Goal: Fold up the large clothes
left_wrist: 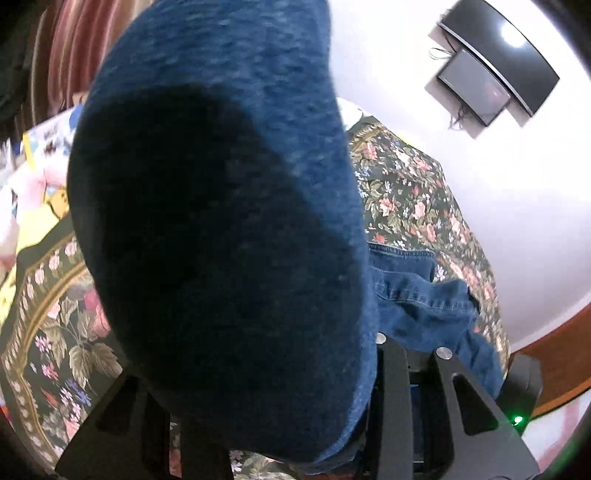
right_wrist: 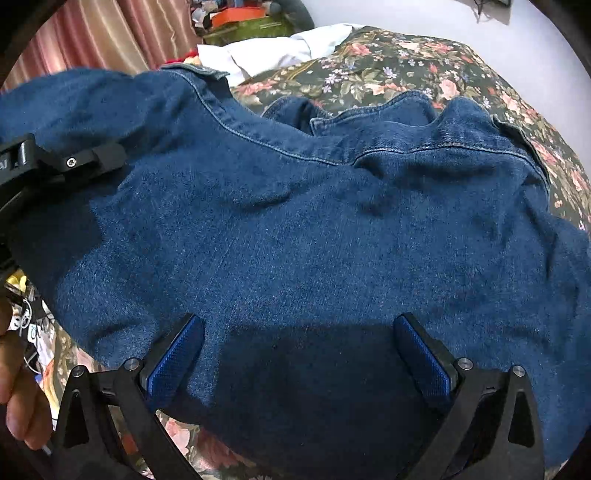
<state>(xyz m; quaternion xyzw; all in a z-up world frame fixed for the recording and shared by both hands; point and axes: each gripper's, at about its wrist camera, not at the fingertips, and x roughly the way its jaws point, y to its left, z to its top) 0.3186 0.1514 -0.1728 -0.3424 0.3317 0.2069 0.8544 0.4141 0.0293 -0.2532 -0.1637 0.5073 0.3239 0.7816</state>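
A large blue denim jacket (right_wrist: 295, 221) lies spread on the floral bedspread (right_wrist: 406, 59), collar toward the far side. My right gripper (right_wrist: 299, 325) hovers just over its near part, blue pads (right_wrist: 177, 358) wide apart, open, with nothing pinched. At the left of that view my left gripper (right_wrist: 110, 157) is clamped on a raised edge of the jacket. In the left wrist view a lifted fold of the denim (left_wrist: 221, 184) fills the frame and hides my left gripper (left_wrist: 295, 354), which is shut on it. More denim (left_wrist: 424, 302) rests on the bed behind.
A white cloth (right_wrist: 277, 48) sits at the bed's far edge, with pink curtains (right_wrist: 110, 33) and clutter behind. A person's hand (right_wrist: 18, 387) shows at the lower left. Dark screens (left_wrist: 491, 74) hang on the white wall. Floral bedspread (left_wrist: 406, 177) extends right of the jacket.
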